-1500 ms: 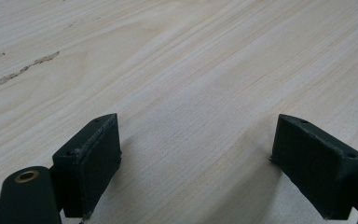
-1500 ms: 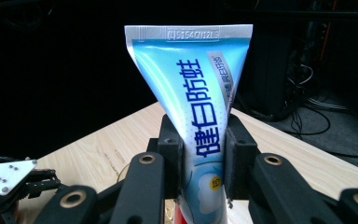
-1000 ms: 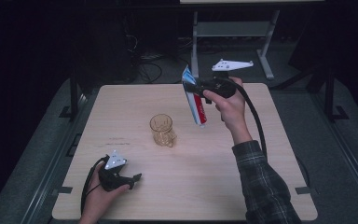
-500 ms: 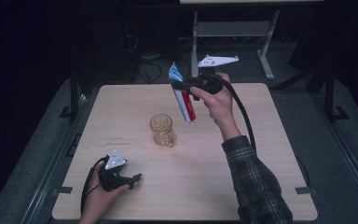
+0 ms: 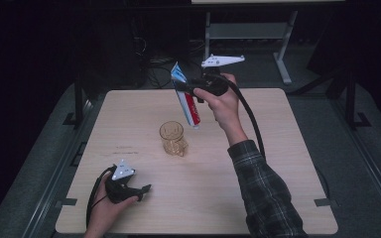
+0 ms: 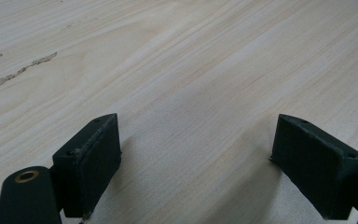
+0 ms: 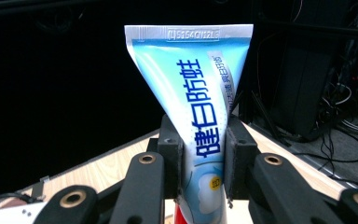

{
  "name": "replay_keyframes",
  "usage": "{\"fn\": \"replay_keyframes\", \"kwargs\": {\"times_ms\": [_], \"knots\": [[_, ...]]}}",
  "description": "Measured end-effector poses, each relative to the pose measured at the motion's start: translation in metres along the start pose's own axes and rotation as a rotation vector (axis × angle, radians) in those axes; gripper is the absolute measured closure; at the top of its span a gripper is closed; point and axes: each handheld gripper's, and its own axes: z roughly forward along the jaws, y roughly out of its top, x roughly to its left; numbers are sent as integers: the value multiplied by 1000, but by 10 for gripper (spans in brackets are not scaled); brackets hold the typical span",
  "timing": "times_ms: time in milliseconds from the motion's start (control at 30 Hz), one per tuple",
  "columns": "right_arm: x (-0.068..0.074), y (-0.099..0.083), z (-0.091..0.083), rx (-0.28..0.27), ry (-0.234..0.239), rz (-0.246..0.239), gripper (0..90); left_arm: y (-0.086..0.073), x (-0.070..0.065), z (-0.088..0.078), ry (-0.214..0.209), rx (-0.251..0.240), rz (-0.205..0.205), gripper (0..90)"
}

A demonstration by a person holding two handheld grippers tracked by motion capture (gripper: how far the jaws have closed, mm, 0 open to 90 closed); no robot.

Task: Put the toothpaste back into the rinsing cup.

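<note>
Above the glass cup [image 5: 172,138], the right gripper [image 5: 188,89], clamping the toothpaste tube [image 5: 186,99], has drifted closer, likely for insertion; left gripper [image 5: 141,191] rests open.

A square table [image 5: 129,129] with a pale wood-grain top stands on a grey floor [image 5: 362,163] in a dark room; the light falls mainly on the tabletop, and everything beyond it fades to black. Behind the far edge a pale metal frame [image 5: 283,54] rises from the floor, with loose cables [image 5: 154,64] lying in the shadow beside it. Small grey brackets [image 5: 326,202] sit at the table's edges.
</note>
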Motion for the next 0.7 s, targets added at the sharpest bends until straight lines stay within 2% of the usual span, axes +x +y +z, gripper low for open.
{"fn": "replay_keyframes", "kwargs": {"times_ms": [700], "knots": [[7, -4, 48, 29, 27, 3, 720, 0, 0, 0, -5, 1, 8, 144]]}}
